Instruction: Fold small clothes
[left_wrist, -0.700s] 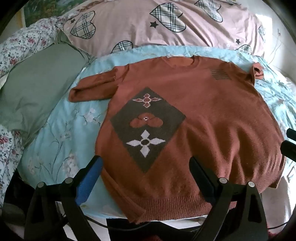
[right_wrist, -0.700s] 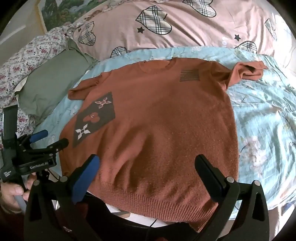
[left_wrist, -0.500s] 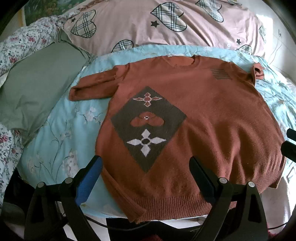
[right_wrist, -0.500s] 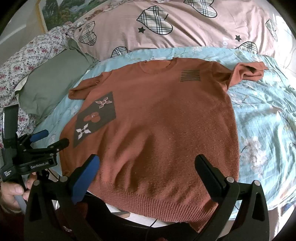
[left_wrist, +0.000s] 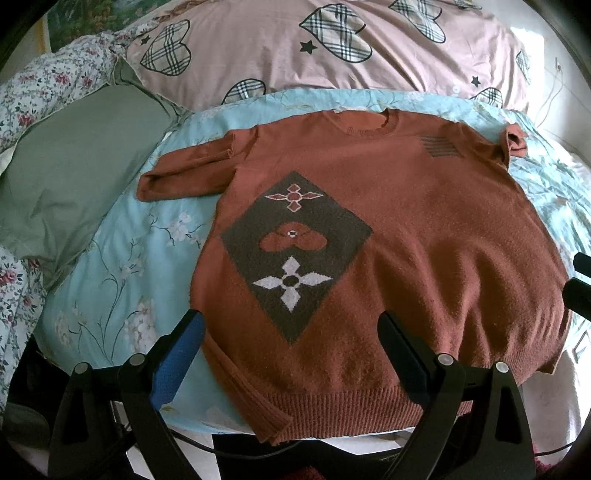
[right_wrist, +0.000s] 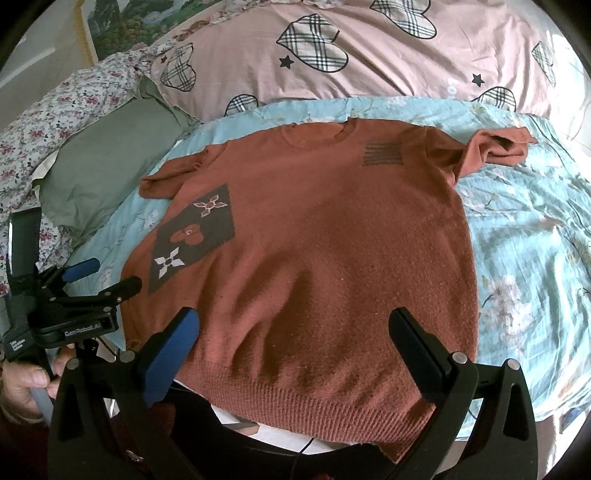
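Left wrist view showed the rust-brown knit sweater (left_wrist: 424, 240) lying flat and face up on the bed (left_wrist: 110, 280), spread over the light blue floral sheet, its ribbed hem nearest the cameras and hanging slightly past the bed's edge. As a judgement, the knit would handle soft, limp and fairly light, with enough nap to grip without slipping; it would sag and stretch if lifted by one point. The firmer places to pinch looked like the ribbed hem corners, the shoulder seams and the sleeve cuffs.

It was short-sleeved with a round ribbed collar, a dark diamond panel (left_wrist: 295, 254) carrying three flower motifs on one side of the front, and a small striped patch (right_wrist: 382, 153) near the opposite shoulder. One sleeve (left_wrist: 184, 173) lay out flat; the other sleeve (right_wrist: 495, 149) was bunched and partly rolled on itself.

The left gripper (left_wrist: 291, 339) hovered just above the hem, jaws spread wide and grasping nothing. The right gripper (right_wrist: 295, 336) hung likewise over the hem, jaws released and empty. No fold was yet made.
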